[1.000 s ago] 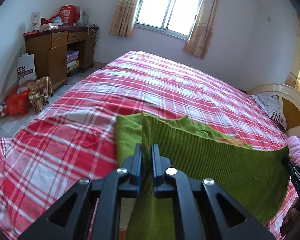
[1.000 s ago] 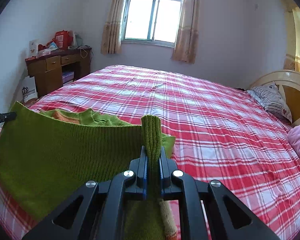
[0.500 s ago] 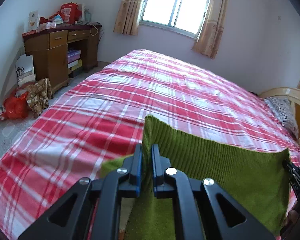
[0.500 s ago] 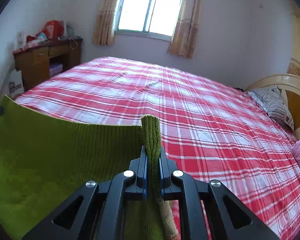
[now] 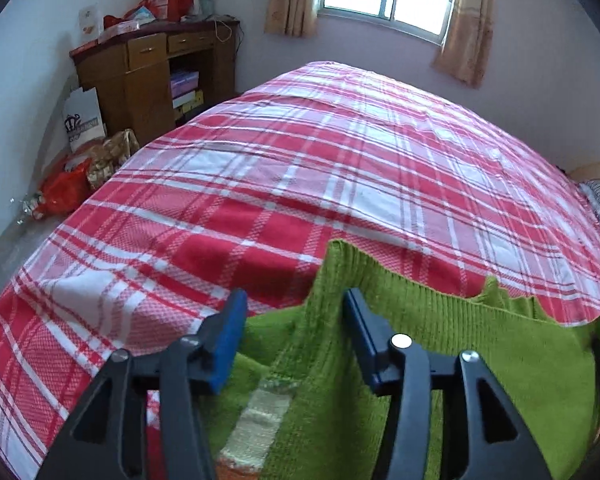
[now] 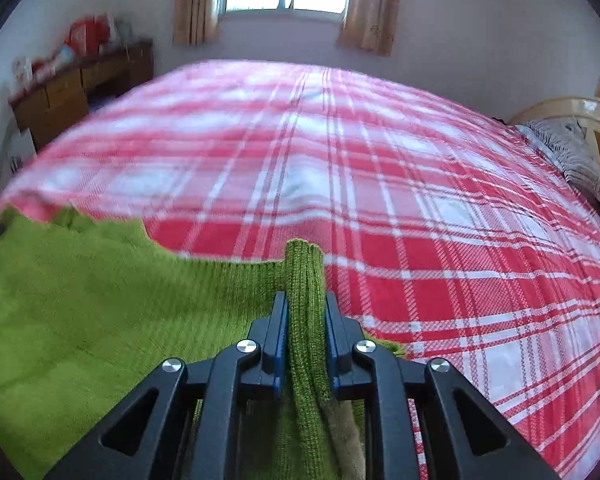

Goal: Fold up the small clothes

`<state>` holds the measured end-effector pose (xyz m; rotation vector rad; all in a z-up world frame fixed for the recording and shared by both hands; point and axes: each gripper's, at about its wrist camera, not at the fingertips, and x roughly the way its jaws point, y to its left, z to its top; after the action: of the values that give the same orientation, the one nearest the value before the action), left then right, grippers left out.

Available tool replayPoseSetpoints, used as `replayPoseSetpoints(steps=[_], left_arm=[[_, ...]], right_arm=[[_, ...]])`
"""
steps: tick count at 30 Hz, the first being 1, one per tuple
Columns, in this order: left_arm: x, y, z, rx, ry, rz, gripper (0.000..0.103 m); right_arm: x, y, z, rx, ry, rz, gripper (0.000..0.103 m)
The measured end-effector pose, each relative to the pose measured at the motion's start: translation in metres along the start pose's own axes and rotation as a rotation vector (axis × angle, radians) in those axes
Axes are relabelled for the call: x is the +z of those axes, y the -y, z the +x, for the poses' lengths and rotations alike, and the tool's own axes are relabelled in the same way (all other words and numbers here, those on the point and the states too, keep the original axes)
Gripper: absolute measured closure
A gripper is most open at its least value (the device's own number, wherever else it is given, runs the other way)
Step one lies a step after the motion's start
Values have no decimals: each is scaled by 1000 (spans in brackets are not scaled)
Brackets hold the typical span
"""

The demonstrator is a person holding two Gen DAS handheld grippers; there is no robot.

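The soft green ribbed knit garment (image 5: 440, 344) is lying folded on the red plaid bed cover (image 5: 300, 184); limp and light, it is best taken at its corners; the left gripper (image 5: 294, 332) has just been opening wide around one corner, the right gripper (image 6: 305, 328) is loosening but pinching the other.

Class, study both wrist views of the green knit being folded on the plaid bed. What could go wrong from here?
1. The left tongs have just been opening; the green knit corner stands loose between them and may flop out of line.
2. The right tongs, also opening, may still pinch the knit, so pulling away could drag the fold across the plaid bedspread.
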<state>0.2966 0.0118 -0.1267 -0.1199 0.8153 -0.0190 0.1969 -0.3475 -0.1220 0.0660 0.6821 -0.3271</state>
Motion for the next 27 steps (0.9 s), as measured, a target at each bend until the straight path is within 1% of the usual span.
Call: replayPoseSetpoints(steps=[1,2,4,5,6,8,9,11,12,13,16,17,19,20,22,23,25,27], left_arm=[[0,-2,-6,-7,-1,6,49],[0,-5,-12,-9,4,15,49],[-5,-11,-35,7,34,43,39],[-11,-14,-50,14,48,61,33],[-17,-14,-61,9,59,79,32],[-31,-13,-78,-7,64,119,32],[-45,-10,-89,-24,60,146,32],[-70,-3,-105,-52,58,178,32],[-81,0,-110,-47,58,187,31],[-91,4,-114,-36,60,198,30],[-121,11,-121,-31,50,242,27],[-131,11,-119,-24,32,249,27],[-141,9,-116,6,8,260,27],[-148,7,-116,26,19,269,27],[-154,7,-120,54,44,303,26],[-158,6,-123,58,51,314,25],[-161,0,-130,47,56,311,22],[-161,-10,-135,9,45,295,21]], right_arm=[[-1,11,-18,14,74,60,86],[-5,24,-41,-16,147,139,86],[-15,39,-76,-102,211,229,86],[-19,41,-88,-104,218,239,86],[-25,40,-98,-71,212,230,86],[-37,25,-110,33,151,159,86],[-47,11,-115,93,114,106,86],[-67,-12,-123,157,71,38,86],[-77,-22,-126,178,49,9,86],[-84,-28,-127,186,33,-11,86],[-114,-45,-126,160,-35,-72,86],[-123,-45,-122,156,-71,-72,86],[-138,-39,-116,149,-112,-51,85],[-140,-34,-120,162,-99,-35,85],[-143,-24,-121,150,-115,-1,85],[-146,-21,-123,158,-110,11,85],[-150,-17,-129,162,-103,16,85],[-152,-14,-134,159,-99,8,85]])
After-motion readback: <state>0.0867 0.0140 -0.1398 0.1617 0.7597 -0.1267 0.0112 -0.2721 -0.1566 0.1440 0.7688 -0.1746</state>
